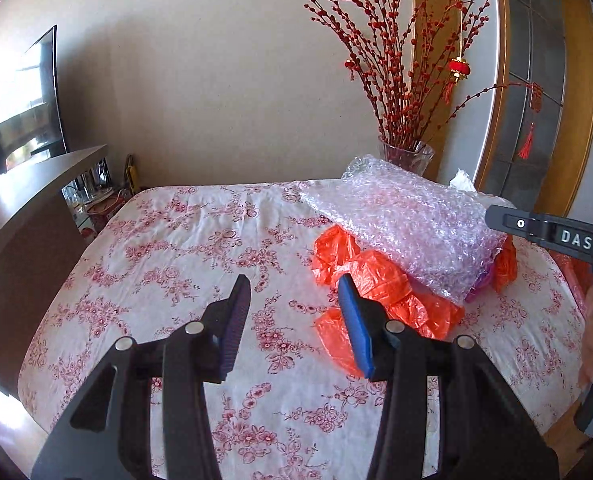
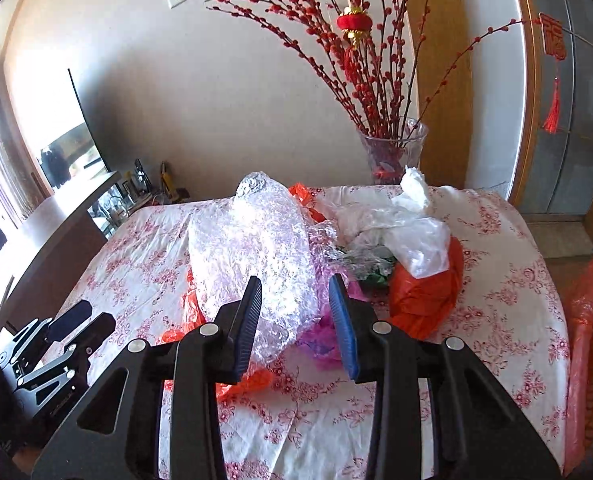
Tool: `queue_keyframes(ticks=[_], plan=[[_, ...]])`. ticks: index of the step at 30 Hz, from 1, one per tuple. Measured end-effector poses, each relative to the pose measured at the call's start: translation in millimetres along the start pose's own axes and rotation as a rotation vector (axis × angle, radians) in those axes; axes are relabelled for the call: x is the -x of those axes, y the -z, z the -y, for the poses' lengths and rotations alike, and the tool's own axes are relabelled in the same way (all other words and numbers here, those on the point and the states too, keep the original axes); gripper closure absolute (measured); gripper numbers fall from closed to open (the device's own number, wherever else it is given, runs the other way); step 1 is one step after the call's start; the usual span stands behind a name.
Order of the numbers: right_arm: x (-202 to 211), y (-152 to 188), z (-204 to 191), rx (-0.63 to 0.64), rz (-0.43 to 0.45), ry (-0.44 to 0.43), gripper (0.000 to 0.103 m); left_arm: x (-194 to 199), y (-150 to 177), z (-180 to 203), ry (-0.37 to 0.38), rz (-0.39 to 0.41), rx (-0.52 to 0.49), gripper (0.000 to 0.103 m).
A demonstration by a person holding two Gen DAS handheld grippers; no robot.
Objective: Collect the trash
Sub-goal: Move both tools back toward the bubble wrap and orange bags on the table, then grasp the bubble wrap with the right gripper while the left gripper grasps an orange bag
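My left gripper (image 1: pixel 294 304) hangs open and empty over the tablecloth (image 1: pixel 168 240), orange bag (image 1: pixel 376 276) centre-right. My right gripper (image 2: pixel 296 308) straddles the bubble wrap (image 2: pixel 252 248) at mid-frame, pads not pressing.

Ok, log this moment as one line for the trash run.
phase: approach | left gripper: open, empty | right gripper: open, at bubble wrap | orange bags: on table

Table under a white cloth with red flowers (image 2: pixel 496 280), on it a heap of trash, crumpled orange plastic bags (image 1: pixel 380 280) below (one purple scrap too), bubble wrap (image 2: pixel 252 248) over them, white plastic bag (image 2: pixel 412 232), glass vase (image 2: pixel 392 152) at far edge
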State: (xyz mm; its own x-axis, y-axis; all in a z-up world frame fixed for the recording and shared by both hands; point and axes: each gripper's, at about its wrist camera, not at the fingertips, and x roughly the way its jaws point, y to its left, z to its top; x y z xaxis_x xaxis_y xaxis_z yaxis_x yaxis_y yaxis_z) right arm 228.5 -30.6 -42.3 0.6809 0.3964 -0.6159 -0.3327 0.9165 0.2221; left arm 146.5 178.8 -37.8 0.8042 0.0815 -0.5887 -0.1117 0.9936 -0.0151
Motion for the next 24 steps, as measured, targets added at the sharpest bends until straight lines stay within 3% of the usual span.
queue_keyframes(ticks=[2,3,4,5,15,24], plan=[[-10.4,-0.7,-3.7,0.000,-0.025,0.010,0.067,-1.5,1.3,-3.2,0.003,-0.004,0.007,0.057],[-15.3,-0.4,-4.6,0.002,-0.035,0.017,0.073,-1.8,1.9,-4.4,0.005,-0.005,0.010,0.057],[-20.4,1.0,-4.8,0.005,-0.048,0.018,0.090,-2.7,1.9,-5.5,0.007,-0.004,0.012,0.057],[-22.9,1.9,-4.9,0.004,-0.058,0.015,0.096,-2.9,2.0,-6.0,0.010,-0.004,0.013,0.057],[39.6,-16.5,-10.9,0.021,0.128,-0.042,0.099,-8.0,-0.4,-4.0,0.034,-0.015,0.026,0.057],[111.7,-17.7,29.8,-0.023,0.283,0.044,0.100,-22.1,-9.1,24.3,0.083,-0.052,0.011,0.057]])
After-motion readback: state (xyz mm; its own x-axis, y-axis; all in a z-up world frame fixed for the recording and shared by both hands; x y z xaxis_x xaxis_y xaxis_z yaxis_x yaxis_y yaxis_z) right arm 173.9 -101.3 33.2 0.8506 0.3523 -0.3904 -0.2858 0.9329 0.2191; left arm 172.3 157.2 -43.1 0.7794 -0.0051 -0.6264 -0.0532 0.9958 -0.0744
